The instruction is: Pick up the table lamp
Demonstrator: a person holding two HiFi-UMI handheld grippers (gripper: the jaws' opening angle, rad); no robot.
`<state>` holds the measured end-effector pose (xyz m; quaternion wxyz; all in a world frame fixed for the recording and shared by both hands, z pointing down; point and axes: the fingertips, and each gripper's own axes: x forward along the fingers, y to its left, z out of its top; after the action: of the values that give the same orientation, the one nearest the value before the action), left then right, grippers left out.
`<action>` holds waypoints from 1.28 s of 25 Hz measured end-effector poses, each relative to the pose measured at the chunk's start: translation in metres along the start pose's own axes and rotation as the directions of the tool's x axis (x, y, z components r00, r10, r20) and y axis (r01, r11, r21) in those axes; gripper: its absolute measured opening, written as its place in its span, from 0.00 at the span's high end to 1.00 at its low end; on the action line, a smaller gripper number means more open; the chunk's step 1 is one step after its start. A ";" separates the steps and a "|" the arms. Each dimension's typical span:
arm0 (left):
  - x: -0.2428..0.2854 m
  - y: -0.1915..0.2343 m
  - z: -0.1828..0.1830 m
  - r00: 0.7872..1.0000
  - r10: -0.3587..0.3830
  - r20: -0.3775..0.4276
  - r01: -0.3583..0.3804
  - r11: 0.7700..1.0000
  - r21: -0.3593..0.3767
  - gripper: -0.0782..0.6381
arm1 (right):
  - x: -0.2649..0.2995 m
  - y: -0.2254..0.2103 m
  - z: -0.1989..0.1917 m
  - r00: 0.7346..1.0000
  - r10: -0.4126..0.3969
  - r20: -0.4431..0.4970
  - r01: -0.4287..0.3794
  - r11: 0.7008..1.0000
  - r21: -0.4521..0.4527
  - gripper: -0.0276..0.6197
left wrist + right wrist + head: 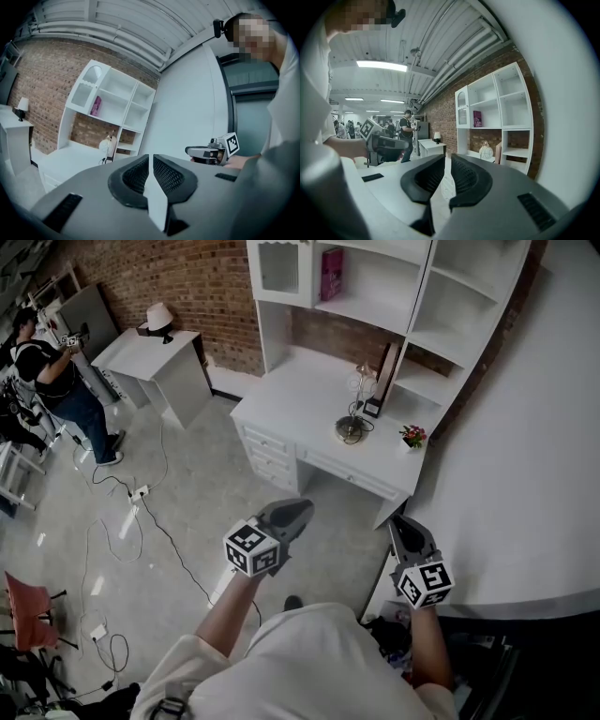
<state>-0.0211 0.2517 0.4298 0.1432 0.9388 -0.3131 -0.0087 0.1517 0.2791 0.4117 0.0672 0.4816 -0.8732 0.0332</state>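
The table lamp [357,399] has a clear globe shade and a round metal base, and it stands on the white desk [291,395] below the shelf unit. It shows small in the left gripper view [106,146] and the right gripper view [486,151]. Both grippers hang in the air over the floor, well short of the desk. My left gripper [291,514] [151,157] has a thin slit between its jaws and holds nothing. My right gripper [406,531] [447,157] stands slightly wider, also empty. Each shows in the other's view, the right gripper [208,152] and the left gripper [386,142].
A small potted flower [412,436] and a leaning frame [384,371] share the desk. A second lamp with a white shade [159,319] stands on a side table [155,357]. A person [56,371] stands far left. Cables [141,512] cross the floor. A curved white wall [534,474] is at right.
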 end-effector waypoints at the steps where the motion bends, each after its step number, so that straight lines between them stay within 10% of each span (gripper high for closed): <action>1: -0.001 0.000 0.000 1.000 -0.002 0.002 0.002 1.000 -0.004 0.82 | 0.000 0.001 0.000 1.000 0.000 0.000 0.000 1.000 -0.001 0.86; 32: -0.053 0.049 -0.022 0.999 -0.039 -0.002 0.039 0.993 -0.115 0.66 | 0.027 0.049 -0.016 0.998 -0.067 -0.022 0.067 0.997 0.032 0.70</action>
<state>-0.0898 0.2519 0.4608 0.1972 0.9350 -0.2935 -0.0275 0.0977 0.2848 0.4321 0.0697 0.5112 -0.8551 0.0503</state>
